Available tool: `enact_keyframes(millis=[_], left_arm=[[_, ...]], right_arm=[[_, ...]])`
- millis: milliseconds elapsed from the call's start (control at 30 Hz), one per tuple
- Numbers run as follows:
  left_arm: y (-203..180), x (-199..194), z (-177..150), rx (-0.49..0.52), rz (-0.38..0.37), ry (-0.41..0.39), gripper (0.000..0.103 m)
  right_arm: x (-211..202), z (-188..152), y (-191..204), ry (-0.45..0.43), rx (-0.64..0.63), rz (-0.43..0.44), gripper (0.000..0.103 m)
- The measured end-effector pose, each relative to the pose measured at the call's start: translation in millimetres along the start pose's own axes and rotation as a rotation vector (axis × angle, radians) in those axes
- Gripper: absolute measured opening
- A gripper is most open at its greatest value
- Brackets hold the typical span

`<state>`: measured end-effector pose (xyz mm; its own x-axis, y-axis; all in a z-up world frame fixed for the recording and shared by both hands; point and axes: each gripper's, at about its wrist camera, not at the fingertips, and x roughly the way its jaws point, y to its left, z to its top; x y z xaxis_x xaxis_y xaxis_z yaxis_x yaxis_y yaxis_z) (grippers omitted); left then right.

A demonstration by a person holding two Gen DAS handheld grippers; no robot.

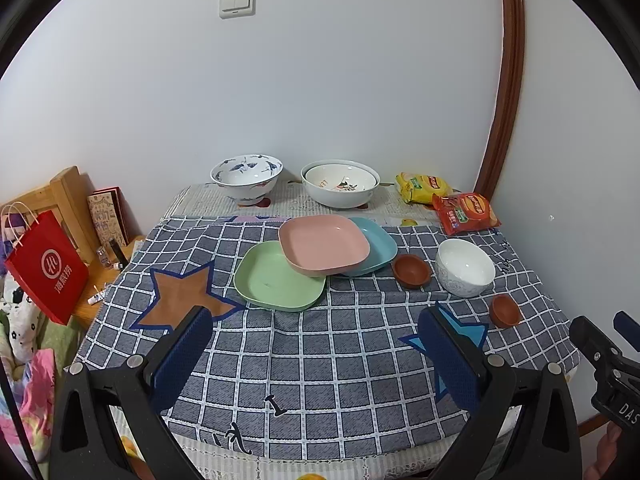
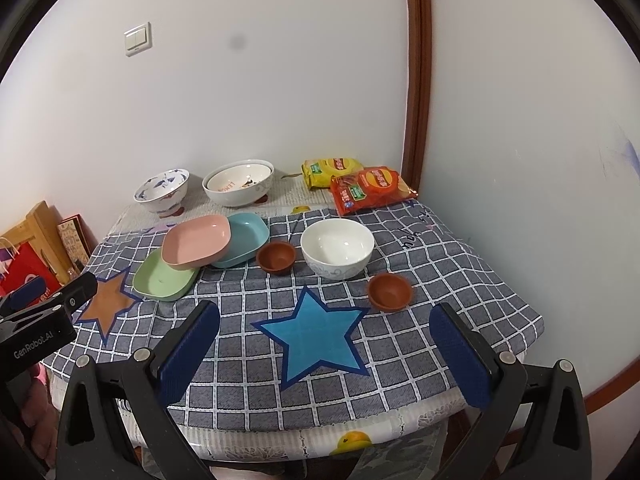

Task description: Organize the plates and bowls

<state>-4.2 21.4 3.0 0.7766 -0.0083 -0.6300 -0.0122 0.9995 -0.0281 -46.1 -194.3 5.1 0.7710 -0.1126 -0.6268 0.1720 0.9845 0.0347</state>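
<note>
While the pink plate (image 1: 323, 245) is lying across the green plate (image 1: 276, 280) and blue plate (image 1: 378, 246), the left gripper (image 1: 316, 354) and right gripper (image 2: 325, 354) are hovering wide, empty.

cloth (image 2: 400, 344): grey, white grid, blue star (image 2: 316, 336), brown star (image 1: 184, 298). plates: pink (image 1: 322, 242), green (image 1: 276, 278), teal (image 1: 380, 244). two small bowls (image 2: 390, 291) brown. bowl (image 2: 337, 246) white; rear bowl (image 1: 246, 176) white with blue motifs. packets: red (image 2: 370, 190), yellow (image 2: 328, 169). bag (image 1: 46, 268) red.
</note>
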Motion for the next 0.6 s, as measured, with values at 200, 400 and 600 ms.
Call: enact_keyframes(millis=[200,400,600], left_arm=[[1.5,-0.2,-1.0,-0.005,0.000,0.001,0.103],[1.8,-2.0,0.1,-0.003,0.001,-0.007,0.103],[3.2,-1.3,1.1,-0.004,0.000,-0.007,0.103]], right_arm=[[-0.7,-1.3,3.6,-0.007,-0.011,0.003,0.103],[-1.1,-1.6,4.7,-0.017,-0.008,0.022,0.103],[-1.7,-1.2,9.1,-0.029,-0.027,0.024,0.103]])
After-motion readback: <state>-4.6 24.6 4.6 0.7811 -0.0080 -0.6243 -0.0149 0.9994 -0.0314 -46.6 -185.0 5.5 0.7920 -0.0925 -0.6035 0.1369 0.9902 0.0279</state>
